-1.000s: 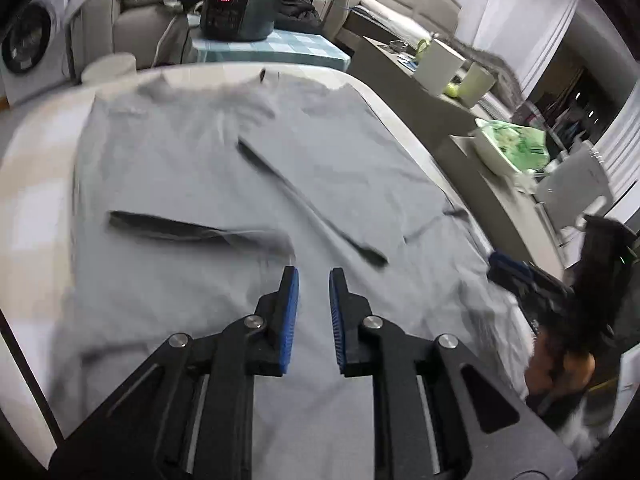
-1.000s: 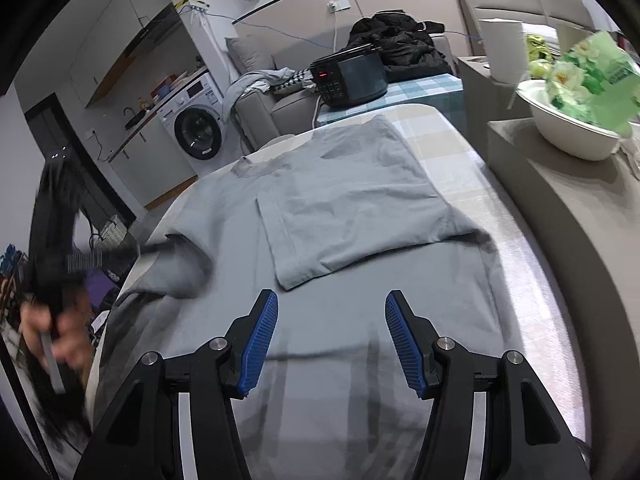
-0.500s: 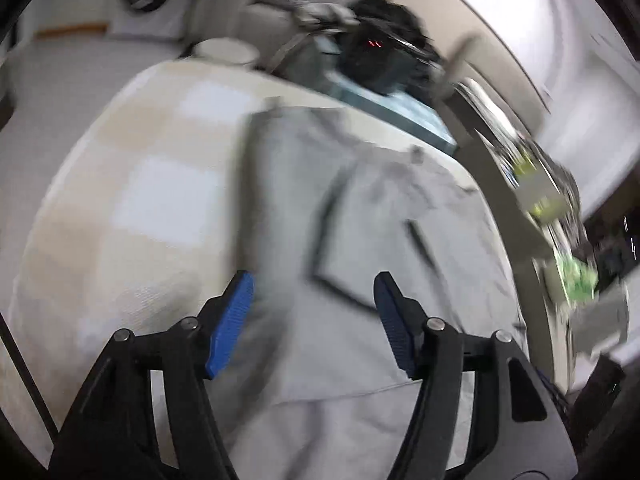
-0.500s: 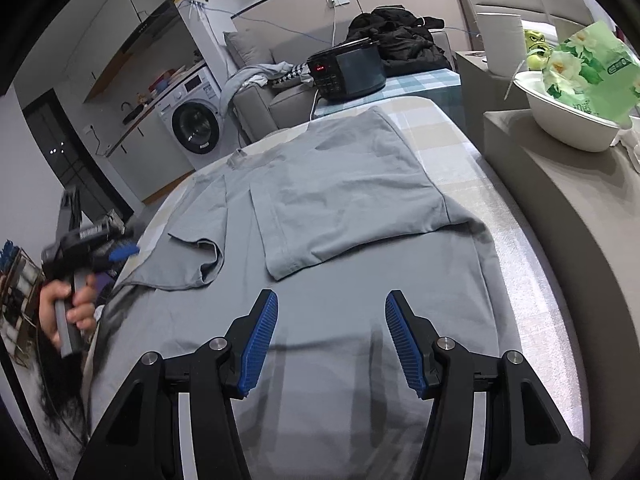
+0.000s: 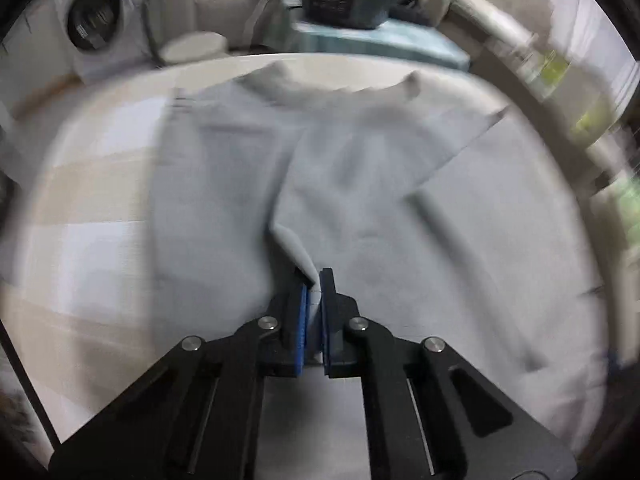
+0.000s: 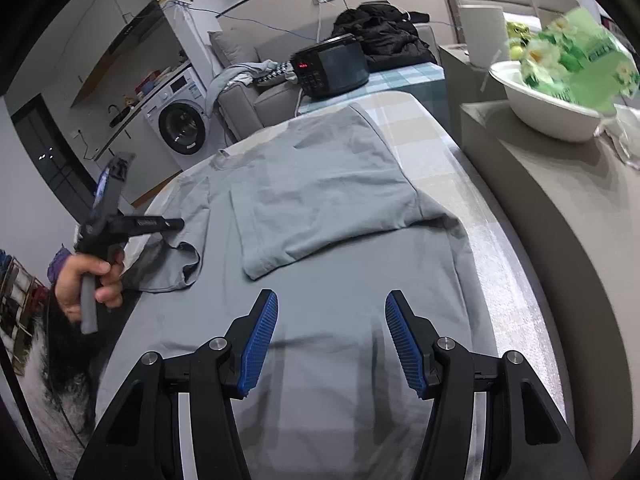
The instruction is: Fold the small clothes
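A grey T-shirt (image 6: 320, 208) lies spread on the checked table (image 6: 424, 120), its right sleeve folded in over the chest. My left gripper (image 5: 315, 300) is shut on the shirt's left sleeve edge (image 5: 304, 256) and lifts it into a ridge; it also shows at the table's left side in the right wrist view (image 6: 120, 220). The left sleeve (image 6: 176, 264) curls there. My right gripper (image 6: 330, 340) is open and empty, hovering over the shirt's lower part.
A white bowl with green packets (image 6: 552, 100) sits on the grey counter (image 6: 560, 208) to the right. A black appliance (image 6: 332, 66) stands beyond the table's far end, with a sofa and washing machine (image 6: 180, 124) behind. The table's left edge drops to the floor.
My left gripper opened, swung to the shirt's left side, and has now shut on the sleeve edge. The right gripper stayed open and hardly moved.
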Tool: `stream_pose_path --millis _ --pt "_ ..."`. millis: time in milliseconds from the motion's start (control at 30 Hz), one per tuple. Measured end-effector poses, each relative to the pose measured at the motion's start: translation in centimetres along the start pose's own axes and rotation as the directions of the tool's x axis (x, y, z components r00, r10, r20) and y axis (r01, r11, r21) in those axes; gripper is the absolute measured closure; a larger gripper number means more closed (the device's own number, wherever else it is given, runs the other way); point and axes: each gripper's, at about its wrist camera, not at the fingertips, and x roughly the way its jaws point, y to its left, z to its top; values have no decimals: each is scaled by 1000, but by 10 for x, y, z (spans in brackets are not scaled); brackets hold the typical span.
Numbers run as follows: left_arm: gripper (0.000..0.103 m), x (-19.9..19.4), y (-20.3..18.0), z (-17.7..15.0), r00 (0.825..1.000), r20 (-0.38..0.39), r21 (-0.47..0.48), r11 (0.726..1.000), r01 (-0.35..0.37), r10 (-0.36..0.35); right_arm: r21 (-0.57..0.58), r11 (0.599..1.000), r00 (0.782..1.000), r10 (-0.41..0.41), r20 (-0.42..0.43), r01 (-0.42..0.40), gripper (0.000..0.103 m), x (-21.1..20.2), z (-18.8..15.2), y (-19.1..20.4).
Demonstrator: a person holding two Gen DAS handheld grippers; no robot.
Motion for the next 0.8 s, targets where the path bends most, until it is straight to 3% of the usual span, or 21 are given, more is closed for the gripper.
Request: stream_pose_path --millis 67,133,167,233,267,300,367,400,467,533,600,667,700,733,767,800 --pt "100 0 -11 7 993 21 -40 992 119 -118 0 1000 1000 -4 2 4 45 0 1 -2" --pt "99 -4 -31 20 968 36 -54 967 248 -247 5 1000 1000 -5 4 5 45 -1 2 -2" --pt "93 -9 -37 22 959 38 -59 957 283 -281 6 1000 1000 -6 6 6 45 -2 2 -2" --pt "71 -19 -39 25 930 45 -60 928 366 -364 5 1000 1000 -9 11 9 45 -6 1 -3" --pt "53 -28 -34 24 927 63 -50 927 373 -370 2 1000 1000 -10 16 10 45 -9 1 -3" --pt "37 -38 -27 21 939 88 -38 941 336 -332 2 1000 1000 -10 25 10 45 -12 0 -4" --pt "22 -58 -7 15 964 154 -28 974 225 -218 16 1000 999 -11 37 11 42 -15 -2 -10" --pt "21 -65 6 11 967 194 -38 984 175 -165 24 1000 999 -9 38 8 42 -15 -3 -11" --pt "21 -70 29 4 972 219 -80 992 99 -79 41 999 1000 -3 28 2 42 -12 -4 -14" --pt "21 -60 50 1 986 162 -115 993 -25 44 43 999 1000 -2 19 1 42 -6 -4 -13" --pt "21 -40 60 -1 976 104 -89 979 -181 190 39 999 1000 3 17 -4 42 -3 -4 -8" --pt "25 -19 70 -6 962 29 -75 960 -270 273 27 1000 1000 12 8 -13 42 -1 -5 -3" --pt "31 -8 74 -7 964 -7 -71 962 -265 265 20 1000 1000 12 4 -12 42 -1 -6 -2" --pt "36 -10 73 -9 963 54 -60 963 -262 265 8 1000 1000 6 1 -6 42 0 -6 1" --pt "56 -8 73 -9 968 52 -37 970 -242 244 3 1000 1000 2 3 -2 42 0 -5 2" --pt "85 -9 71 -8 975 55 -21 976 -215 215 4 1000 1000 -2 5 2 42 -1 -5 3"
